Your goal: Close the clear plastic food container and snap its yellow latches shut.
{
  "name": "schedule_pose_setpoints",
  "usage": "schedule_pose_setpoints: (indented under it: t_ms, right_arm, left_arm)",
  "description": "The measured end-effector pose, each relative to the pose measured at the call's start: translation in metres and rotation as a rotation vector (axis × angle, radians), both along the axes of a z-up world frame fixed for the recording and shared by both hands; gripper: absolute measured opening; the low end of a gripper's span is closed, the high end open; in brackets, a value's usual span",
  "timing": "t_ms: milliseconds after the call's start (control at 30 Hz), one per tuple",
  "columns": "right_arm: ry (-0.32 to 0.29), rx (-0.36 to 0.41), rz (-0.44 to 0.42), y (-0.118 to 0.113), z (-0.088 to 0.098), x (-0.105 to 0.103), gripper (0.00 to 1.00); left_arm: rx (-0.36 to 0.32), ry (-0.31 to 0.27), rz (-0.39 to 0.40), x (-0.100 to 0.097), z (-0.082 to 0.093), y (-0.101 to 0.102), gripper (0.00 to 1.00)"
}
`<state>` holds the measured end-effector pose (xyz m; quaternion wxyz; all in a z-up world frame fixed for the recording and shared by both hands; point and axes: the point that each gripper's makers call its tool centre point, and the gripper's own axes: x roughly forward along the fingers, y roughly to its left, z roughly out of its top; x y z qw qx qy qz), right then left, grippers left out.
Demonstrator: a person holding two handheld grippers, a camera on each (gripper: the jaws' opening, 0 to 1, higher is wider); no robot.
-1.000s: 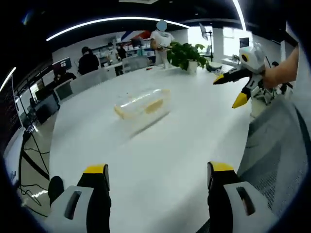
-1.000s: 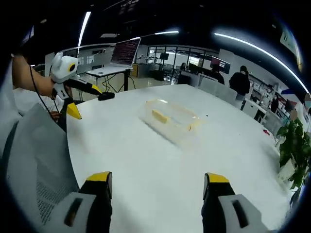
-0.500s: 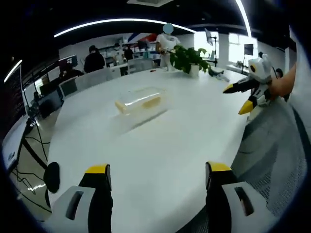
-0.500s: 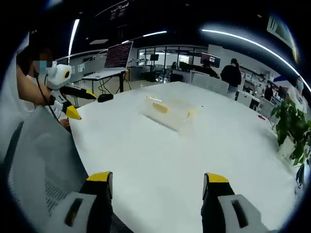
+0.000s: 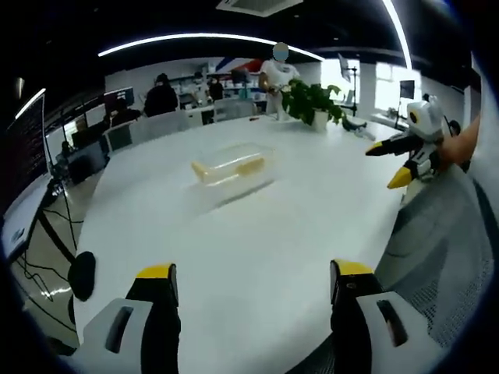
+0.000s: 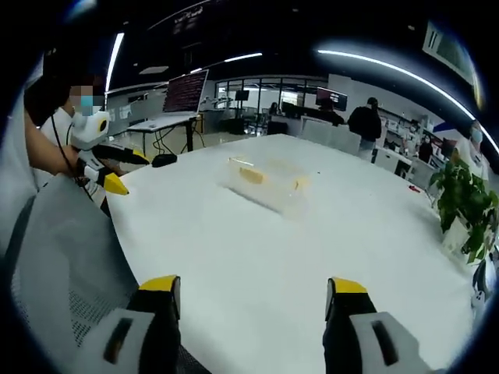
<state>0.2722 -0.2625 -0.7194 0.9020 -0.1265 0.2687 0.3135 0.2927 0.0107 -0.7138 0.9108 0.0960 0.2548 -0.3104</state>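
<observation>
Container well ahead of both our wide-open hand-held grippers.
The clear container [image 5: 232, 168] lies lengthwise across the white surface [image 5: 257, 257], roughly midway between left hand-held gripper [image 5: 253, 284] and right hand-held gripper [image 6: 253, 294].

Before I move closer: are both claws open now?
Yes. The left claw and the right claw each show their two jaws spread wide, holding nothing.

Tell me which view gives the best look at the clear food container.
The right gripper view, marginally: the clear food container sits near the picture's middle on the white table, with yellow latches visible at both ends. The left gripper view shows the container just as distant, its clear walls fainter against the table.
</observation>
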Motion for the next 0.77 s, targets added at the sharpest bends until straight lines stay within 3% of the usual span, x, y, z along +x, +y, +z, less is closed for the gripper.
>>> schedule_pose_setpoints:
  t_ms: [767]
  right_arm:
    - [0.004, -0.028, 0.036, 0.0041, -0.0052, -0.0017, 0.76]
  left_arm:
    - [0.037, 0.000, 0.001, 0.0008, -0.0046, 0.0020, 0.79]
